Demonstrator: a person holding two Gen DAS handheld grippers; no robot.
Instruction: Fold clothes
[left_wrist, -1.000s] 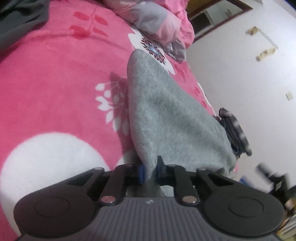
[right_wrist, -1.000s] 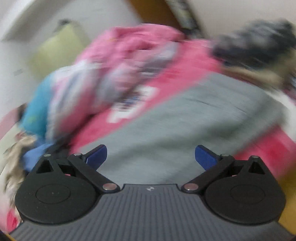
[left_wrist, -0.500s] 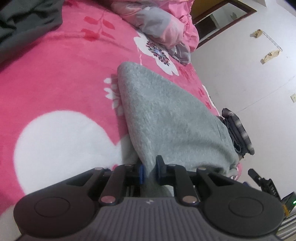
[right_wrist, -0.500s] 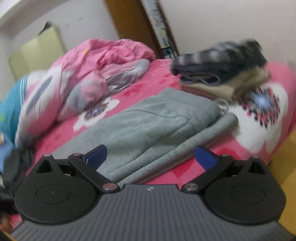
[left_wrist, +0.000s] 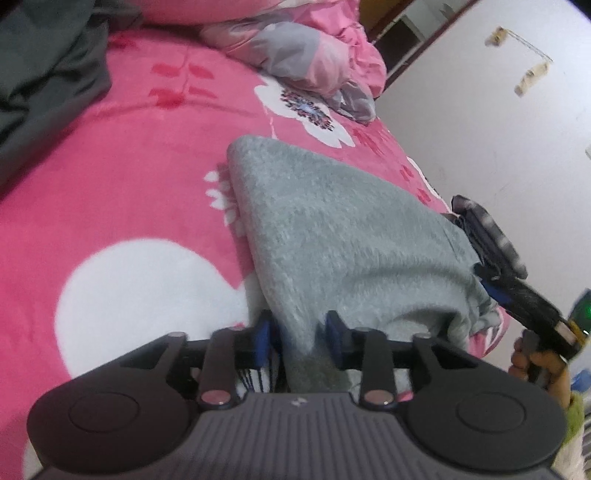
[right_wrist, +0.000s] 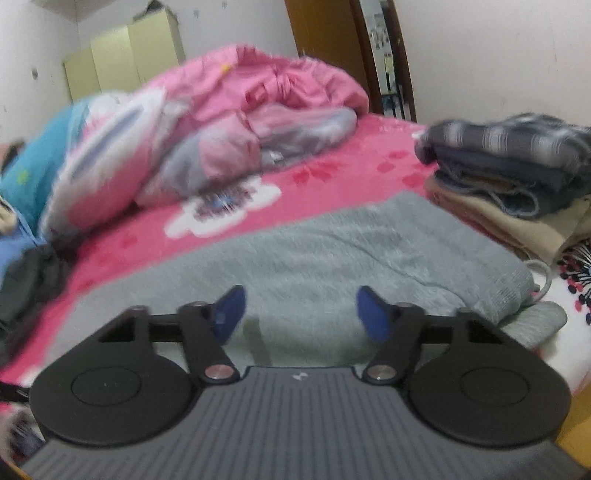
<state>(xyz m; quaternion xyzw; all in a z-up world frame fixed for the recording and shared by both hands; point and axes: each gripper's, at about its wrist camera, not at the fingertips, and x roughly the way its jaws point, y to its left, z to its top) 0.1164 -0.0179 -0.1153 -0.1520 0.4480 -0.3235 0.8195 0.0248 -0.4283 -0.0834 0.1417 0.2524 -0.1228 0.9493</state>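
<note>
A folded grey fleece garment (left_wrist: 351, 240) lies on the pink flowered blanket (left_wrist: 129, 166). My left gripper (left_wrist: 299, 332) is at its near corner. Its jaws are opening, and a ridge of grey cloth still stands between the blue pads without being pinched. In the right wrist view the same grey garment (right_wrist: 332, 251) spreads out below my right gripper (right_wrist: 301, 312). Its jaws are closing, still wide apart, with nothing pressed between them. The left wrist view also shows the right gripper's fingers (left_wrist: 496, 291) at the garment's far edge, held by a hand (left_wrist: 532, 365).
A stack of folded clothes (right_wrist: 517, 166) with a plaid piece on top sits at the bed's right edge, beside the grey garment. A crumpled pink quilt (right_wrist: 240, 110) fills the far side. Dark clothing (left_wrist: 44, 74) lies at the left. A white wall (left_wrist: 498, 129) borders the bed.
The left jaws have parted from their pinch on the grey cloth. The right gripper has swung in low over the garment, and its jaws have narrowed.
</note>
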